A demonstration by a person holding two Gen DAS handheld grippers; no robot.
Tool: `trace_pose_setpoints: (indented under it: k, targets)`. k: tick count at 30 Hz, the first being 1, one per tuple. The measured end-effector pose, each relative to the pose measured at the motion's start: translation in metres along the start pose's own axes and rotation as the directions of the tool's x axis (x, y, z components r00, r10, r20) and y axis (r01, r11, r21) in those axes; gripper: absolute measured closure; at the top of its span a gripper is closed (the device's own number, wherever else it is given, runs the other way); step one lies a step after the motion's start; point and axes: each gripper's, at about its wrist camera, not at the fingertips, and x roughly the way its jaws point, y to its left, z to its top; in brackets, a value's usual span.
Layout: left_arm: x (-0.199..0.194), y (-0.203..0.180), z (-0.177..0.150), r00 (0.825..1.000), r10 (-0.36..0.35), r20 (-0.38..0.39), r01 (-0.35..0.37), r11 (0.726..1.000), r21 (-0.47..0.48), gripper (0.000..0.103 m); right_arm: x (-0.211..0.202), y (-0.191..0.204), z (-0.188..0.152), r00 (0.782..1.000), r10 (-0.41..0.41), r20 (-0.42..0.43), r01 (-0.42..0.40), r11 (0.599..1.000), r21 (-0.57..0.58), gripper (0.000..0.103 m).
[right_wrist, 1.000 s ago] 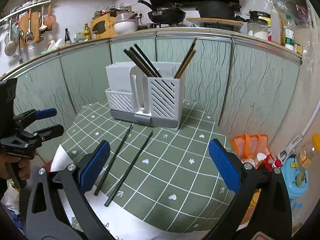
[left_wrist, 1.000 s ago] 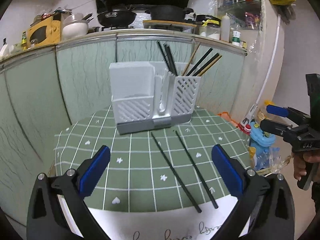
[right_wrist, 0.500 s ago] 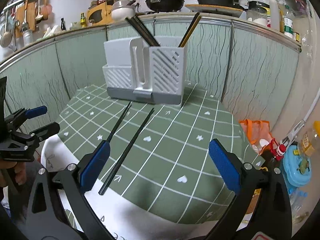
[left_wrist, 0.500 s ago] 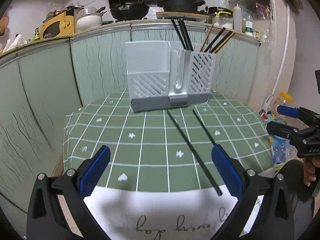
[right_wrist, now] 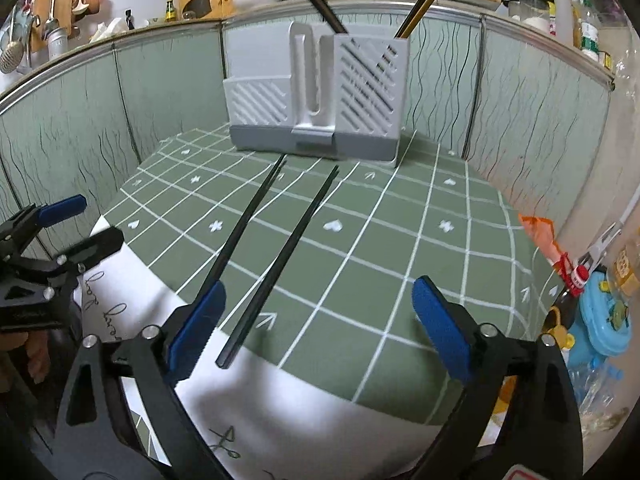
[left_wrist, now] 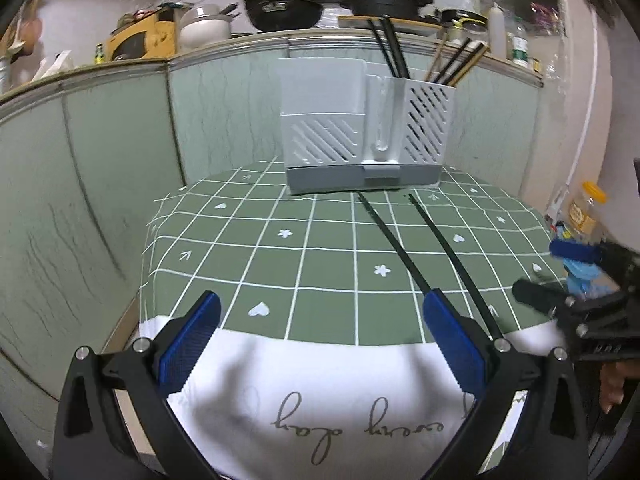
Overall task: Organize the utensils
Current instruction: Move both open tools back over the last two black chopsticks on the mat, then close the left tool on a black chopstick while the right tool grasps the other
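Both claws, left (left_wrist: 320, 344) and right (right_wrist: 316, 320), have sunk toward two black chopsticks (right_wrist: 276, 260) just ahead on the green checked counter (right_wrist: 400, 240), jaws apart and empty, the right just narrowing, ready to grasp.

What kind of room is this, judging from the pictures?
Most likely a home kitchen: pans stand on a counter behind, ladles hang on the wall, and a chopstick holder sits on the table.

A: Where is the utensil holder (left_wrist: 362, 136)?
B: On the desk (left_wrist: 280, 280), at the far edge, against the wall panels. Chopsticks stand in its right compartment.
A: And the loose chopsticks (right_wrist: 280, 256)?
B: Two lie side by side on the desk before the holder, apart, their far tips just short of its base.
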Motion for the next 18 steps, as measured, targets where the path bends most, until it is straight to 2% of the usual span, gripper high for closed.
trace_pose_setpoints:
  k: [11,18]
  targets:
    - [0.001,0.008,-0.004,1.0,0.021,-0.007,-0.021,1.0,-0.021,0.004,0.018,0.026,-0.013,0.999,-0.021,-0.028,0.02,0.999,-0.033,0.046]
    - [0.003,0.017,-0.006,1.0,0.018,-0.022,-0.02,0.998,-0.057,0.004,0.03,0.028,-0.015,0.999,-0.036,-0.037,0.036,0.999,-0.013,0.074]
